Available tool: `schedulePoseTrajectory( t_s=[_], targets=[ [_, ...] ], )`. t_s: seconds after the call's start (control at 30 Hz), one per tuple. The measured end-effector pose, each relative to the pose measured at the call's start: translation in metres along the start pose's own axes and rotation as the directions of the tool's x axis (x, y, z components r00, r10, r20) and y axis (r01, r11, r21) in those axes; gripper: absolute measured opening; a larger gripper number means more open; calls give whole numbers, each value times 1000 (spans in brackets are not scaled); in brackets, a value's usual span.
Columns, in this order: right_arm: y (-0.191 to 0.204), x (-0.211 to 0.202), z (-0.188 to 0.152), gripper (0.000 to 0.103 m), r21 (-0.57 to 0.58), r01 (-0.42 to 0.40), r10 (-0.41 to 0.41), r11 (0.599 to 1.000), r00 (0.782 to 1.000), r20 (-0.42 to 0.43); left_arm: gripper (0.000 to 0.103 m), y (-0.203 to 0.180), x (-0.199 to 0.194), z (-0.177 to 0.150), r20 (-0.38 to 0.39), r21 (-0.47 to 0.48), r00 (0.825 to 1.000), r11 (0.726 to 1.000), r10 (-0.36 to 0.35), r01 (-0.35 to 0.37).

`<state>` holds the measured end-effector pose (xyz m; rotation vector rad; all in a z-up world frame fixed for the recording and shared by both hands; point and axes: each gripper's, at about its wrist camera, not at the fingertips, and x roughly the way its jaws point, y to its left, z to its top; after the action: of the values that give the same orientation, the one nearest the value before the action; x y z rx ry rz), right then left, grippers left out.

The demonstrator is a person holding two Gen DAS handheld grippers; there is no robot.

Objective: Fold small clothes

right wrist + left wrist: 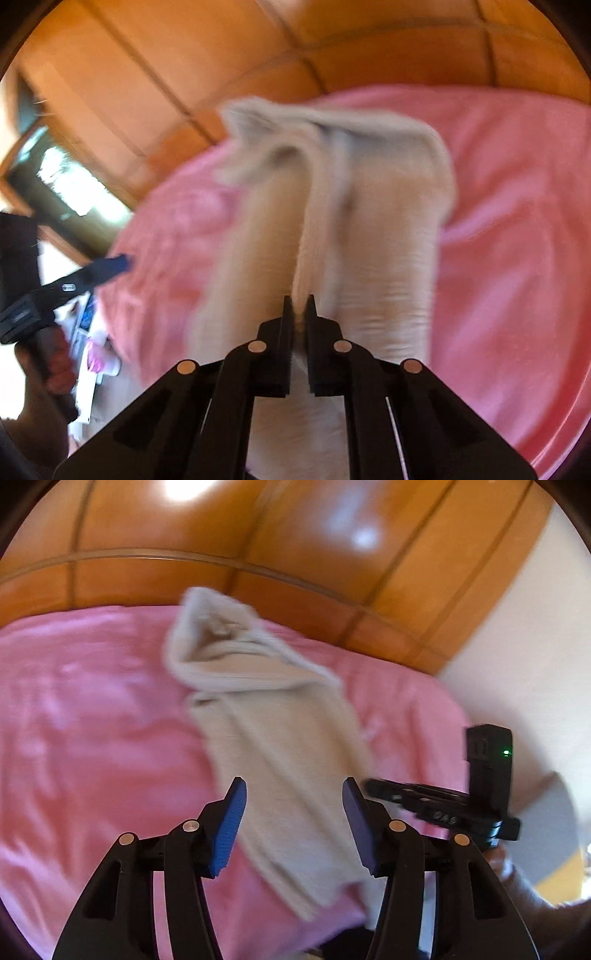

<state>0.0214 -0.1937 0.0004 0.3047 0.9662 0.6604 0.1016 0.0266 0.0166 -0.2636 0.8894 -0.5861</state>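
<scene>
The right hand-held gripper (300, 306) is clenched on a fold of the one beige knitted garment (332, 221), which lies on the pink bedspread (517, 221). The left hand-held gripper (293, 797) stands released, its two blue pads (231, 827) apart above the garment (280, 746). Behind stands one glossy wooden headboard (258, 535).

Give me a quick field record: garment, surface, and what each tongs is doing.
garment: beige knit piece, partly folded lengthwise, far end bunched
surface: pink bedspread
backdrop: wooden headboard
left tongs: open, over the garment's near end, pads not pressing it
right tongs: shut on a fold of the garment
image quality: motion blur in both views
</scene>
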Motion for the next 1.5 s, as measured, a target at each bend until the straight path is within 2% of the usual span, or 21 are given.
schedulePoseTrajectory(
  t_s=[0.1,0.17,0.27,0.33,0.4,0.43,0.47,0.57,0.63,0.67,0.77,0.8,0.87,1.0,1.1,1.13,1.2,1.3,1.37,1.4,1.5],
  targets=[
    [36,4,-4,5,-66,-86,86,994,996,-10,57,-11,1,6,-11,5,995,995,-103,103],
    [58,13,-8,5,-104,-136,134,985,991,-28,68,-9,7,12,-24,-34,988,988,-154,153],
    [82,25,-14,5,-152,-167,163,974,986,-41,68,2,19,16,-59,-72,987,987,-147,143],
    [91,30,-19,5,-169,-175,170,970,984,-45,68,14,29,14,-100,-118,977,977,-189,177],
    [94,36,-21,5,-191,-162,154,968,986,-59,47,25,40,10,-130,-173,961,960,-245,221],
    [96,37,-23,5,-202,-152,142,968,988,-64,19,26,43,8,-139,-171,958,959,-252,227],
    [95,38,-24,7,-208,-142,130,968,989,-71,5,27,45,5,-133,-160,966,967,-221,199],
    [83,23,-18,32,-190,-156,146,969,987,-69,5,40,42,4,-91,-189,973,963,-210,191],
    [69,-1,-17,67,-171,-90,92,981,996,3,5,55,31,8,-58,-202,985,968,-162,148],
    [51,-15,-13,69,-127,-28,34,992,998,49,5,62,24,9,-48,-199,990,972,-134,121],
    [-3,-27,-4,68,11,136,-136,991,987,84,5,87,0,17,-22,-184,1000,983,-20,15],
    [-24,-23,-2,68,43,218,-221,975,973,69,5,95,-8,21,-16,-177,1000,984,22,-25],
    [-48,-5,1,62,76,288,-289,955,957,2,4,112,-22,31,-7,-158,993,981,115,-115],
    [-68,37,4,17,90,308,-298,947,948,-109,4,153,-41,62,10,-156,961,950,276,-272],
    [-49,31,11,12,-48,369,-372,928,926,-67,4,180,-55,86,29,-163,931,920,365,-356],
    [-47,24,15,11,-73,398,-402,914,915,-42,4,186,-57,94,35,-158,917,908,398,-389],
    [-51,-1,32,11,-119,538,-537,834,842,45,4,203,-63,110,40,-160,892,884,450,-439],
    [-75,-31,55,10,-99,637,-631,765,771,84,4,223,-61,134,51,-180,855,847,515,-500],
    [-92,-36,72,10,-113,706,-700,699,708,94,4,235,-53,146,60,-188,824,817,563,-545],
    [-103,-33,85,10,-143,764,-759,629,643,99,4,242,-48,152,58,-193,802,795,595,-576],
    [-137,-27,105,10,-146,858,-857,492,507,90,4,265,-31,161,6,-218,751,734,660,-643]
  ],
)
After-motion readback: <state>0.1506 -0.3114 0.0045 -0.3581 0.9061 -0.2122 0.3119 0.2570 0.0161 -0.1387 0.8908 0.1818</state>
